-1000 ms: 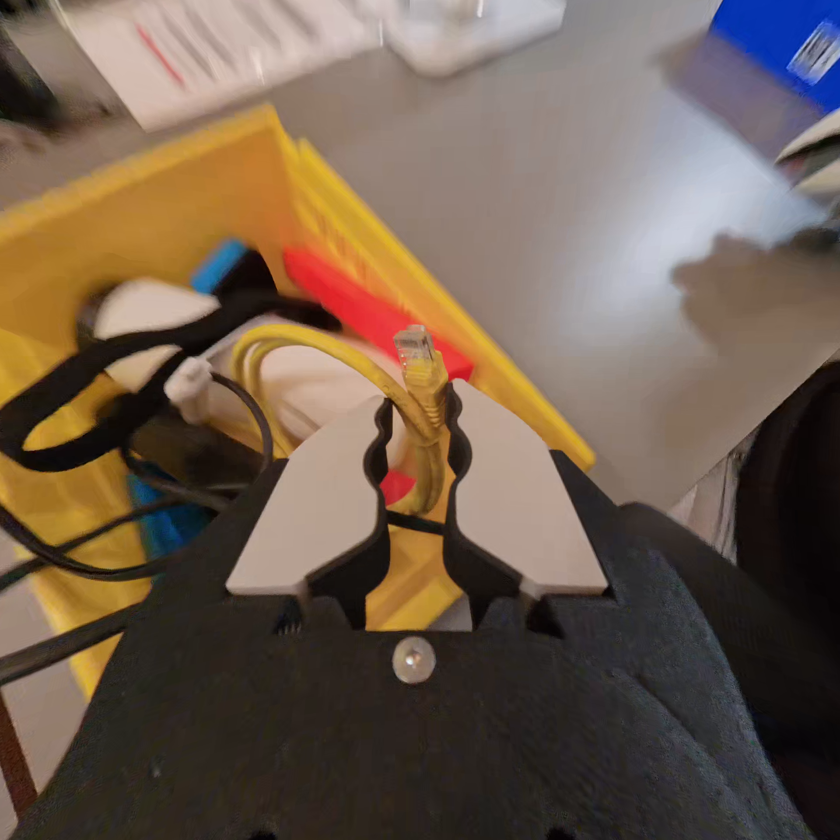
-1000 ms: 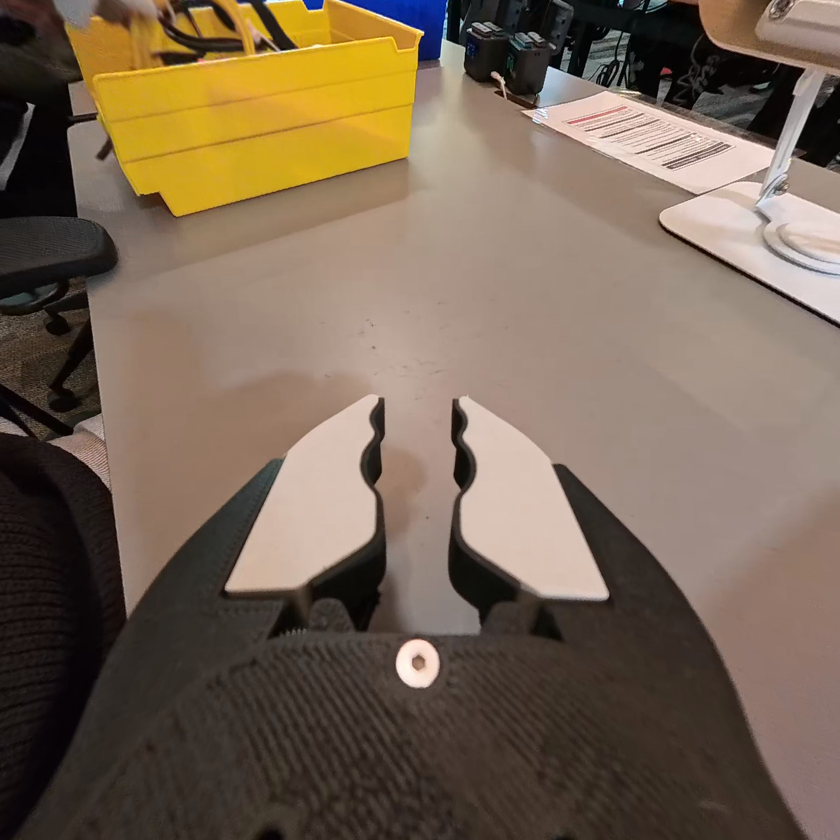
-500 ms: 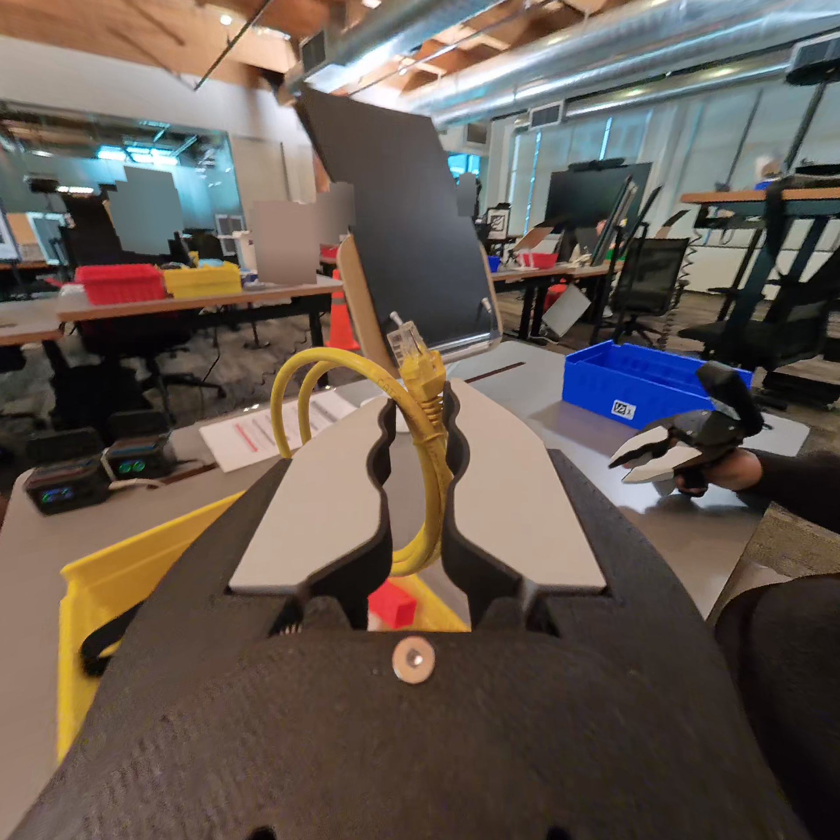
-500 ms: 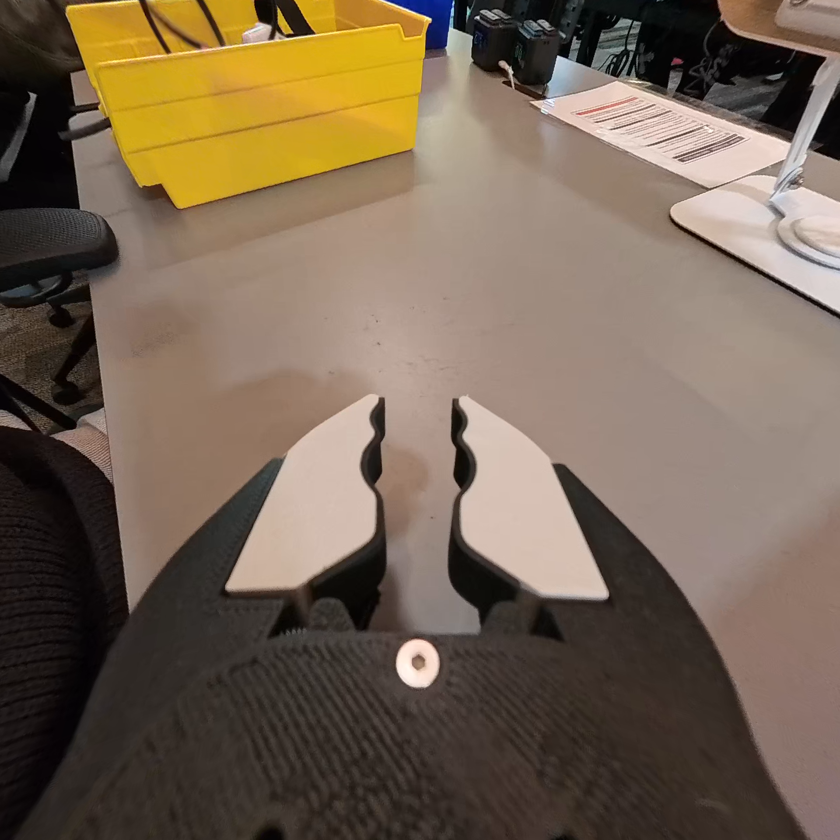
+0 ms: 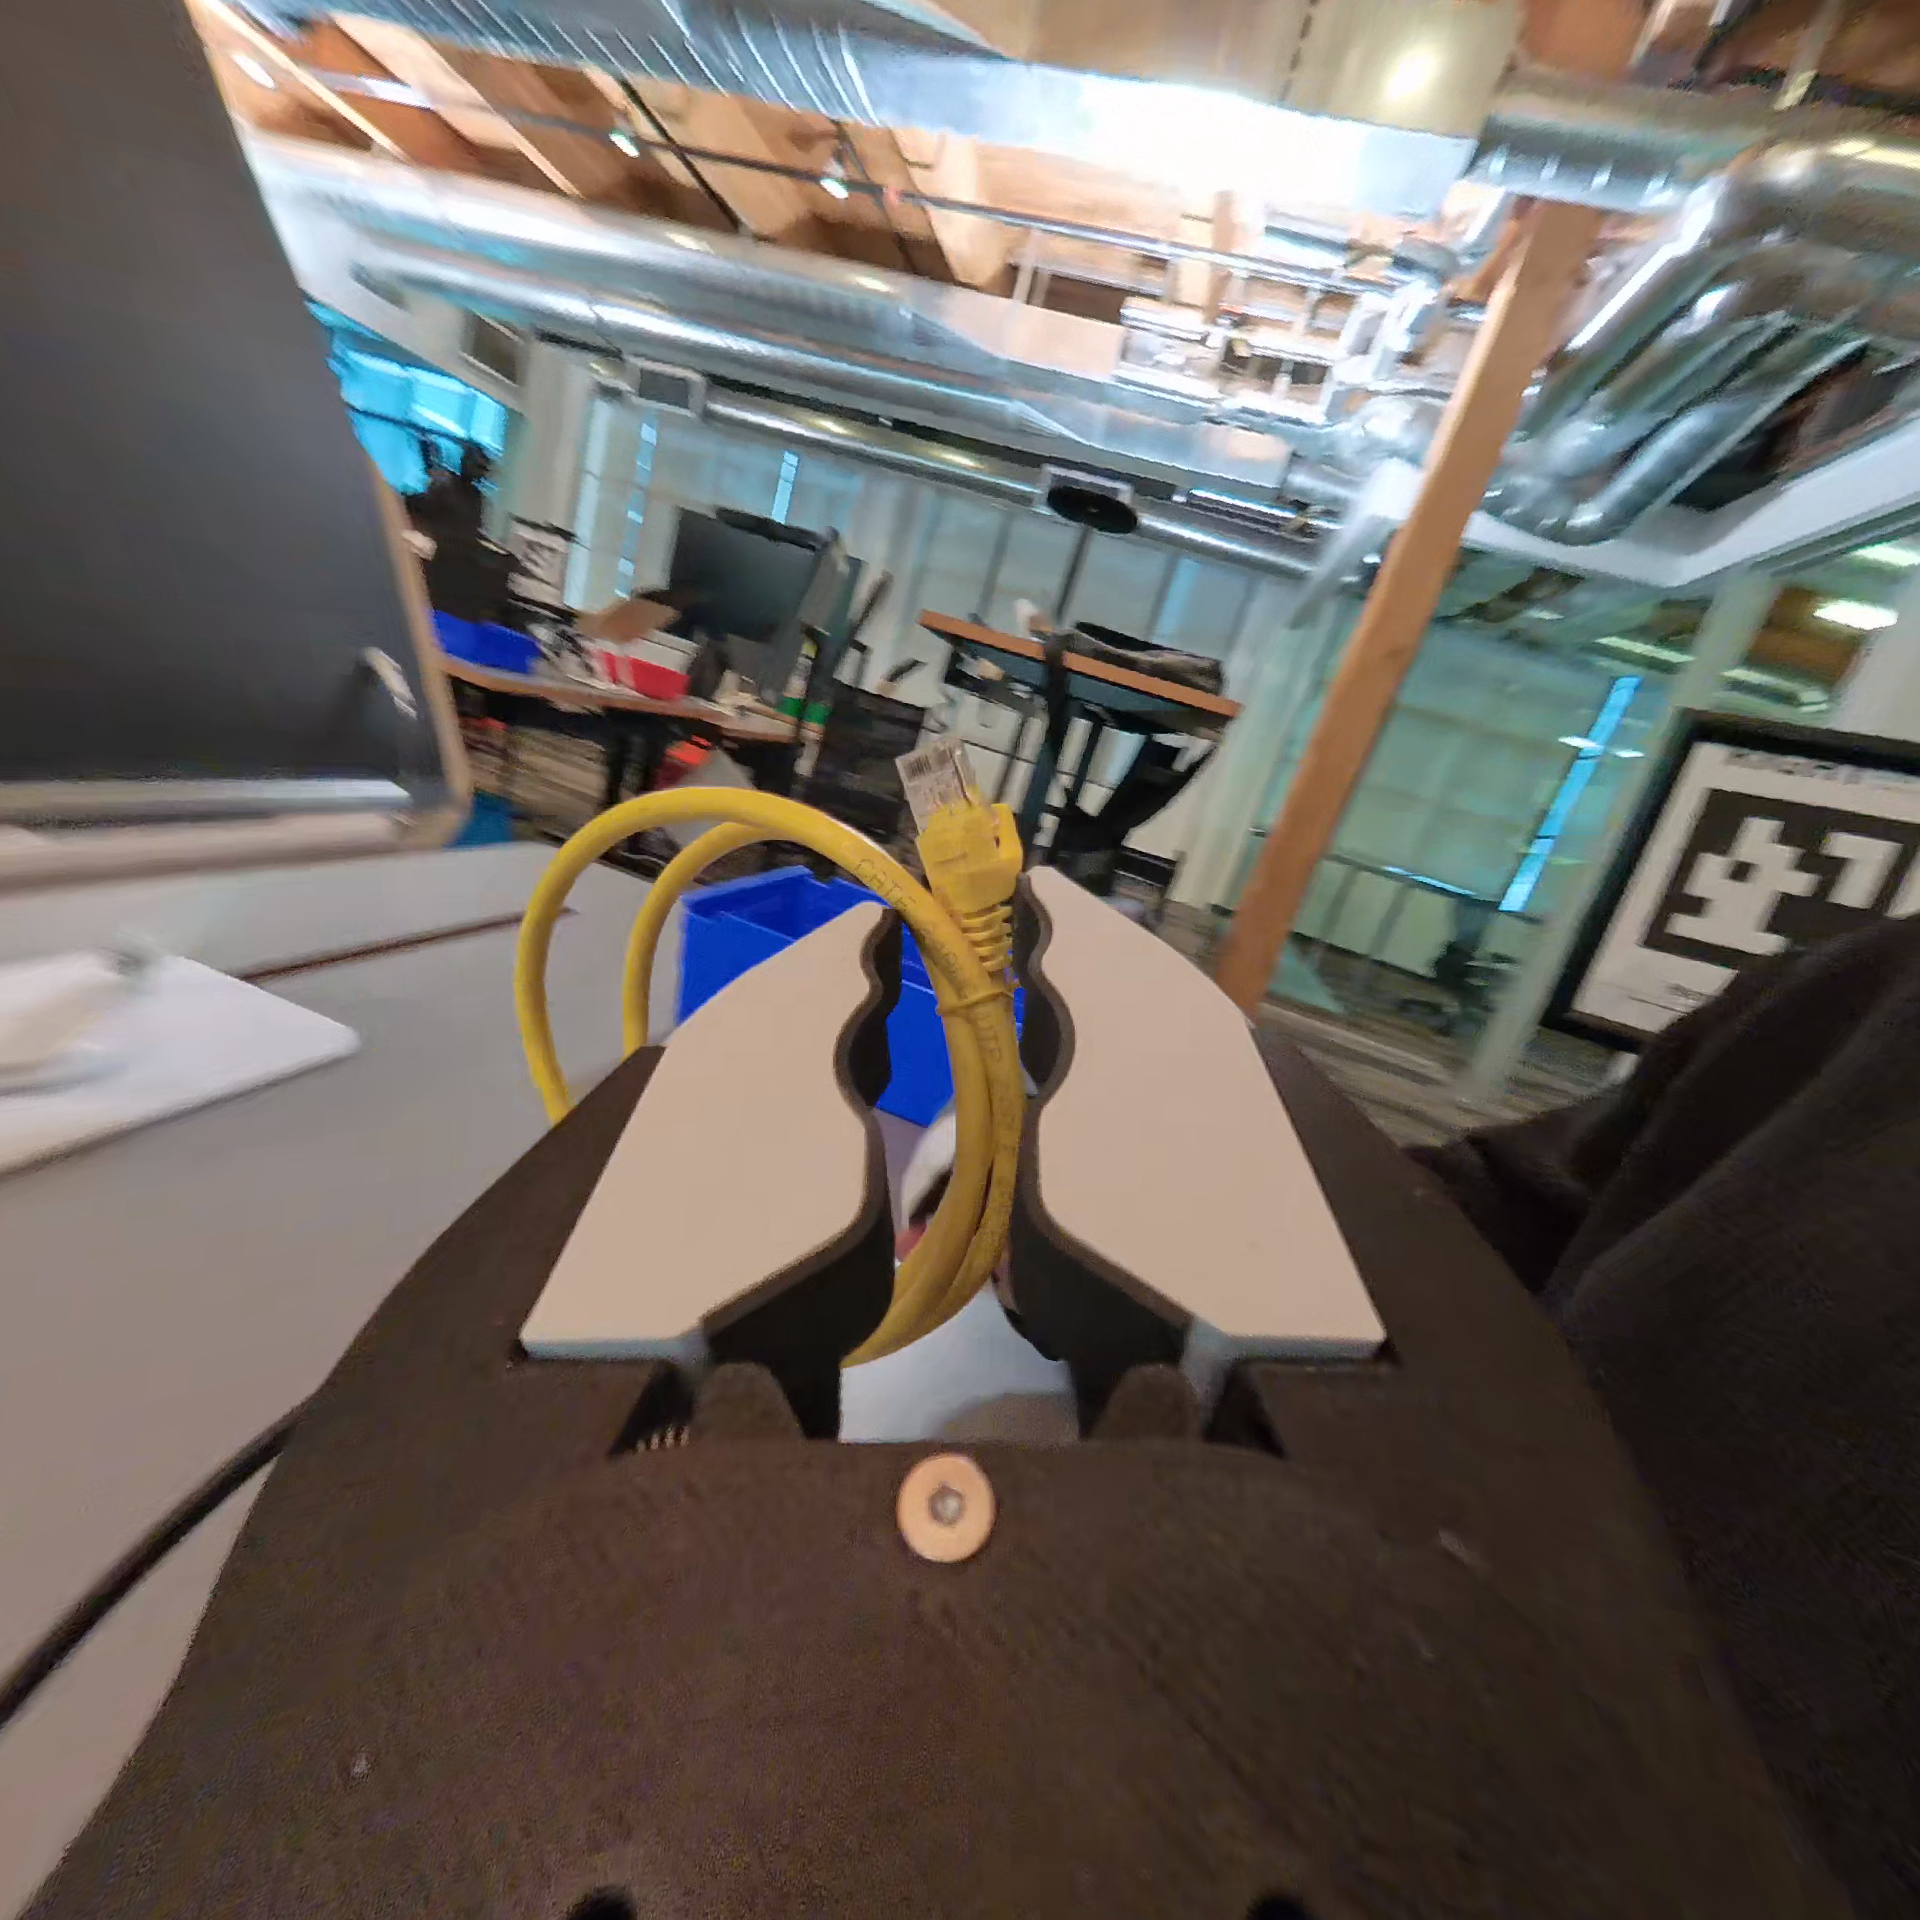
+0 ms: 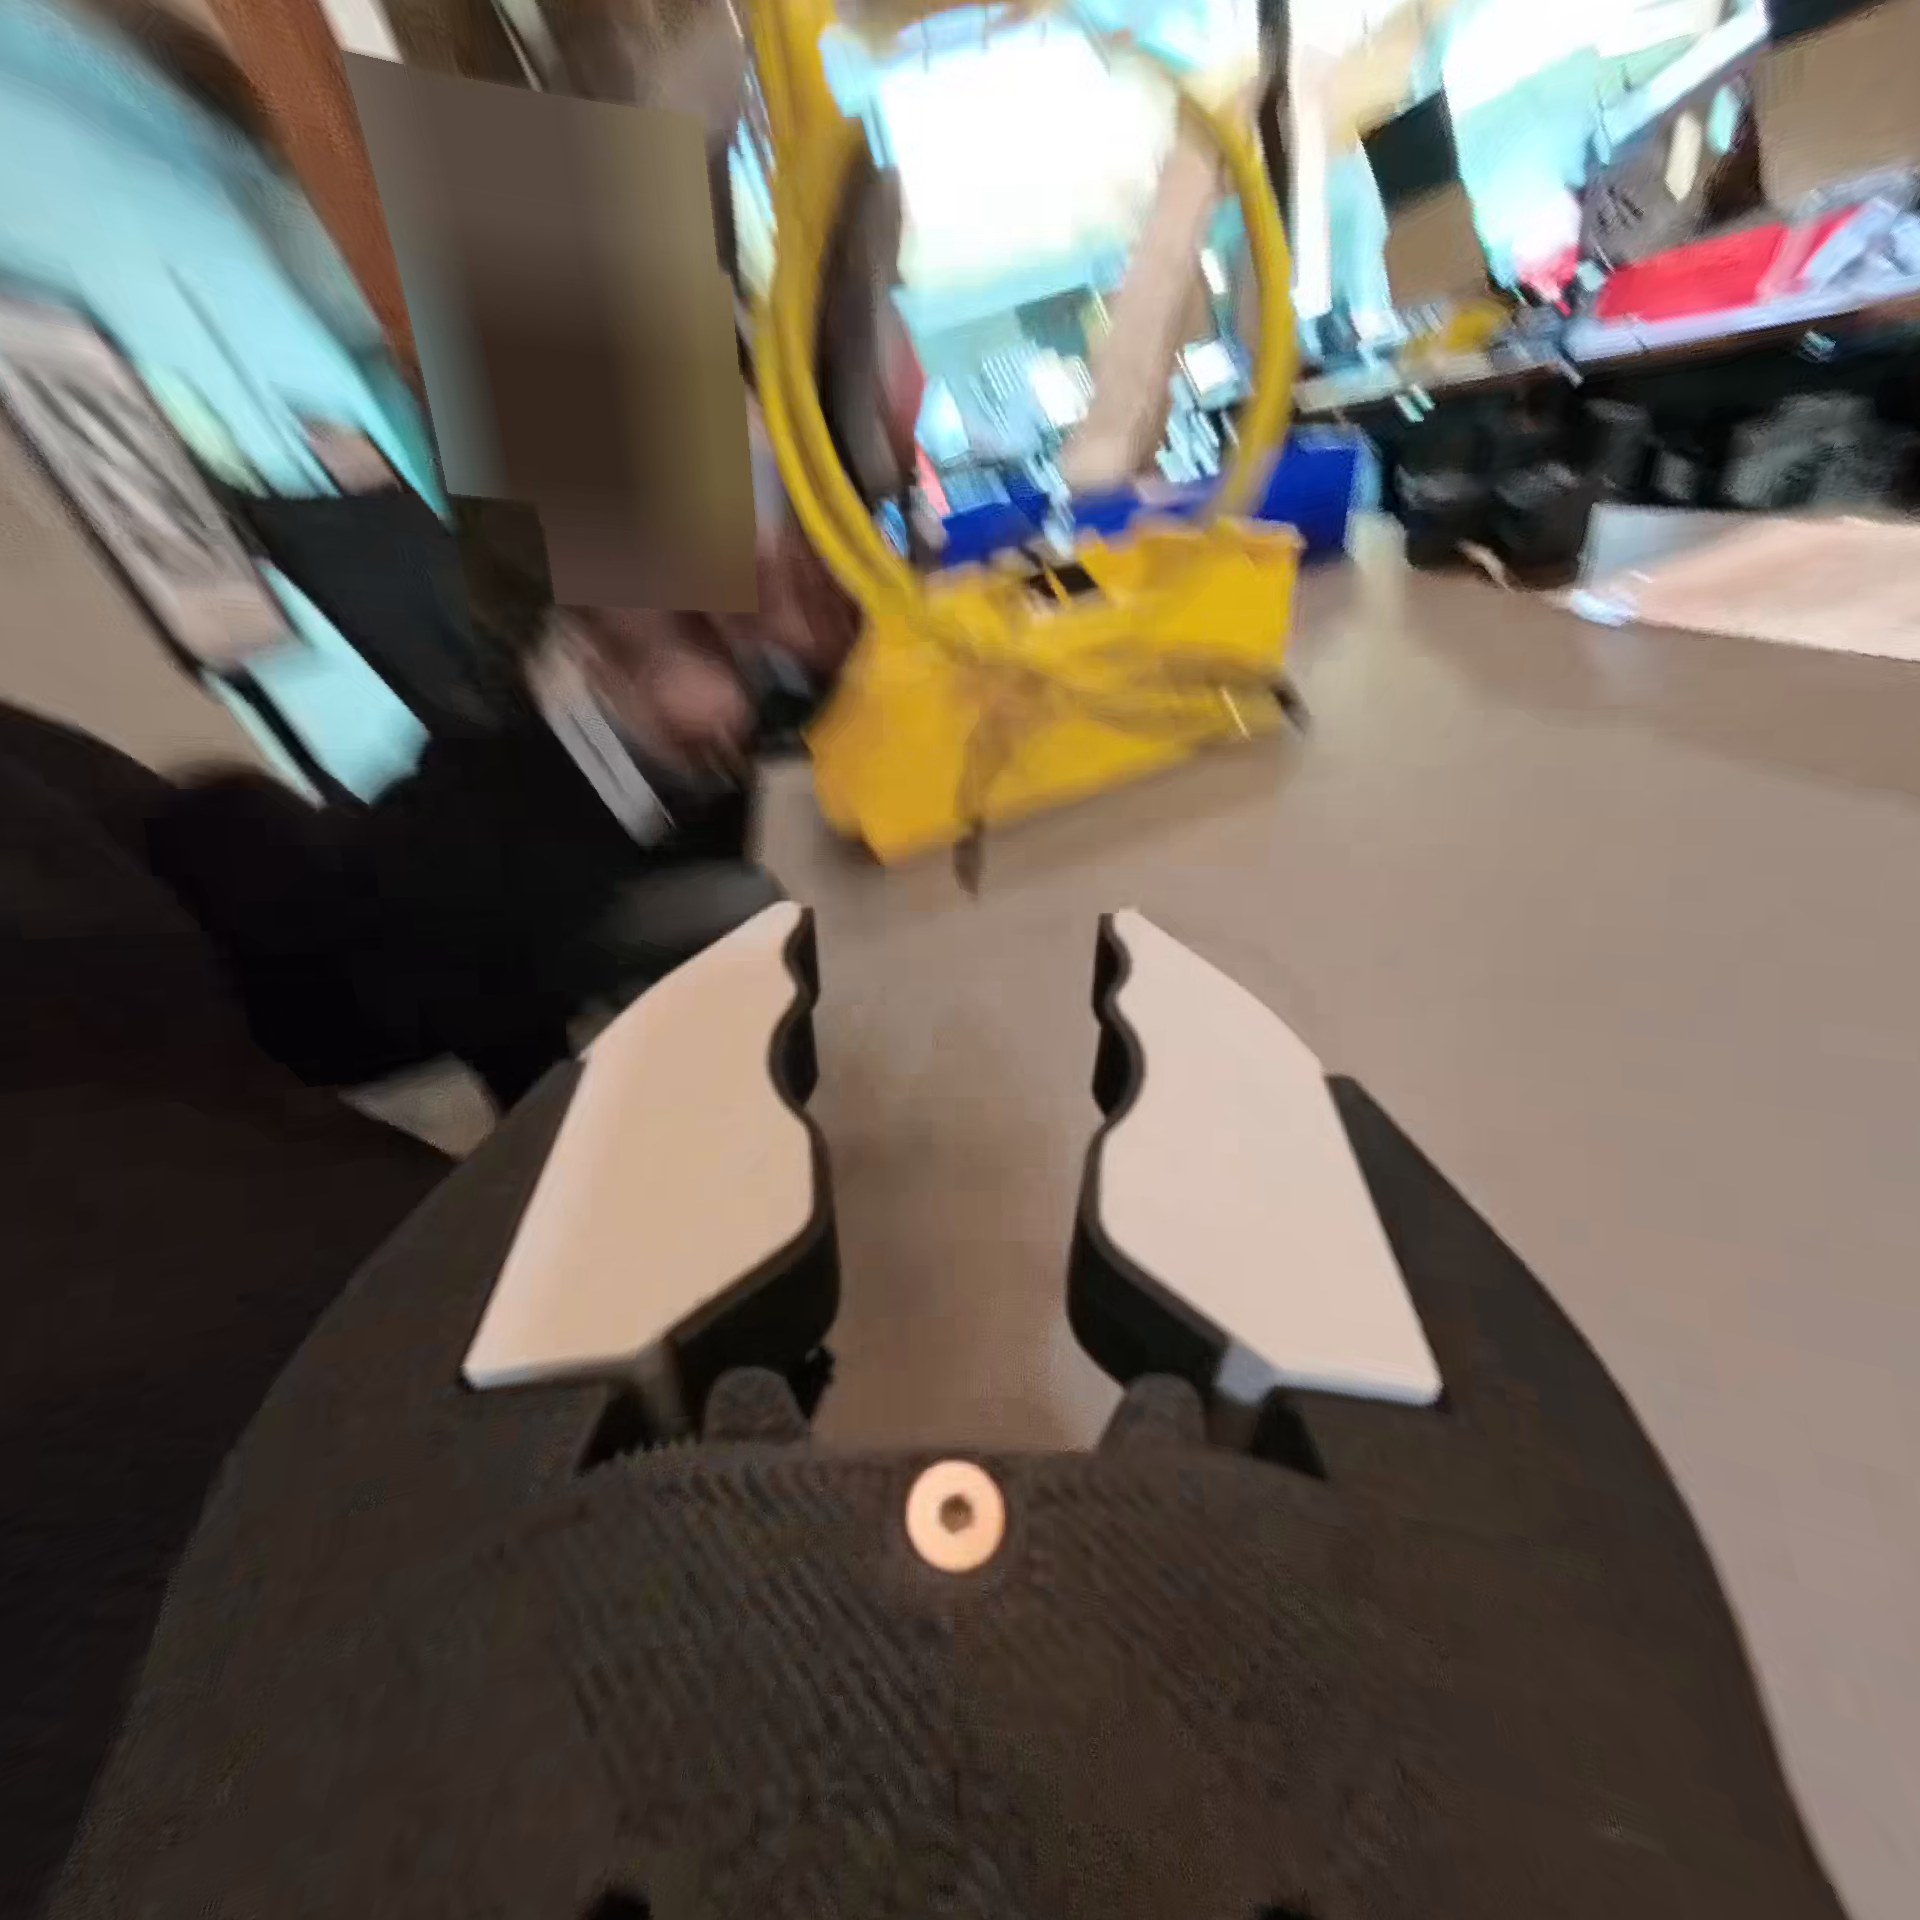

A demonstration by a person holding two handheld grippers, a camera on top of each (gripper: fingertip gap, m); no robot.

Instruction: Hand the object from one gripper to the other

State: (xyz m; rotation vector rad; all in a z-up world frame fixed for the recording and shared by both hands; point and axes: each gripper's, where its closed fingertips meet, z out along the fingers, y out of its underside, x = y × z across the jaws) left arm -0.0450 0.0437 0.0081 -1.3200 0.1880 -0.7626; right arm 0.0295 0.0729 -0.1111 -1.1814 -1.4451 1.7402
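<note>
You have the yellow cable (image 5: pixel 982 1049) clamped in your left gripper (image 5: pixel 956 904), the two fingers pressed onto its doubled strands just below the moulded boot. A second ago that gripper was down over the yellow bin (image 6: pixel 1049 707) among the other cords; now it is raised clear of it and tilted up, so its camera looks at the ceiling ducts and the blue bin (image 5: pixel 790 935) behind the cable. Your right gripper (image 6: pixel 954 925) has changed too: it sat low over the grey table (image 6: pixel 1507 935) with its fingers only a little apart, and now it swings toward the left side with the fingers spread noticeably wider and nothing between them. Its view is smeared by that motion, yet the yellow loop hangs ahead of it and above the bin. I judge the pick finished and the transfer about to begin, with the receiving side ready.

The cable's clear plug (image 5: pixel 935 774) points up and away from you, out past the fingertips. Its gripped run lies along the slot between the fingers, so the long axis there follows the gripper's own line. The rest coils out to the left in a loop standing roughly on edge, and from the right view that loop reads as a tall oval, the easiest part to take
</note>
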